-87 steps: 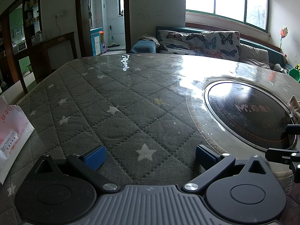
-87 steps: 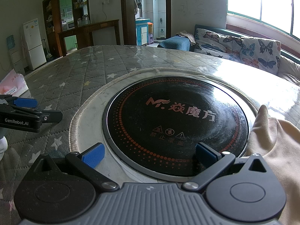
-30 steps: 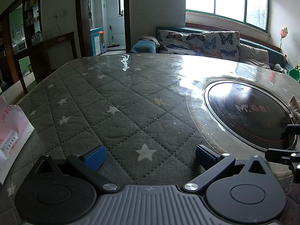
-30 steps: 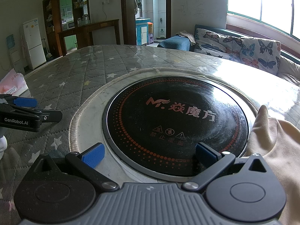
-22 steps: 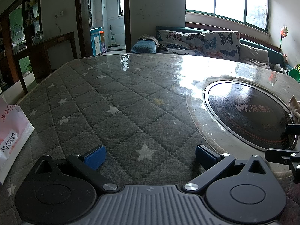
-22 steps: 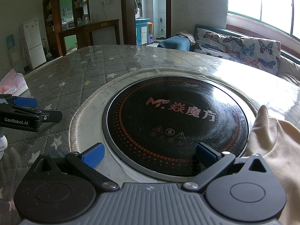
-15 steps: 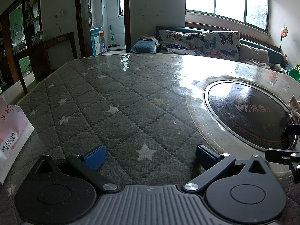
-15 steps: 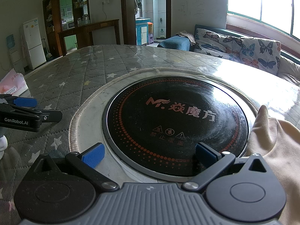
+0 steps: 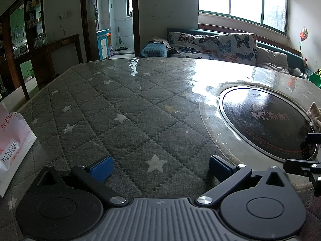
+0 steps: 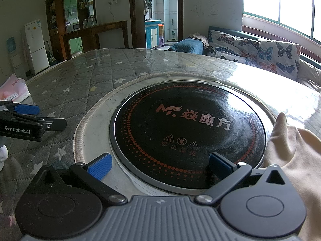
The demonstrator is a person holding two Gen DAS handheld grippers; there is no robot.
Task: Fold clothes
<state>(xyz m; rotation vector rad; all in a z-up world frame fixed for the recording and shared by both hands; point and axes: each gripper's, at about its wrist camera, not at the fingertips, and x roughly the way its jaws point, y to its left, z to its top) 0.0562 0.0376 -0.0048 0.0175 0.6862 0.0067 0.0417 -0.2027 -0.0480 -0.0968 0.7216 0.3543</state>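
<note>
We've got both grippers low over the desk (image 9: 124,104) with its grey star-quilted cover: the left gripper (image 9: 159,167) has its fingers spread wide apart with nothing between them, and the right gripper (image 10: 159,165) is spread just as wide over the near edge of the black round cooktop (image 10: 188,128). The beige garment (image 10: 297,160) sits bunched at the cooktop's right edge, just beside the right gripper's right finger. A pink-and-white bag (image 9: 12,140) sits off to the left gripper's left.

I see no change from the earlier pictures: nothing on the table (image 9: 140,108) has moved, and neither of my grippers has shifted.
</note>
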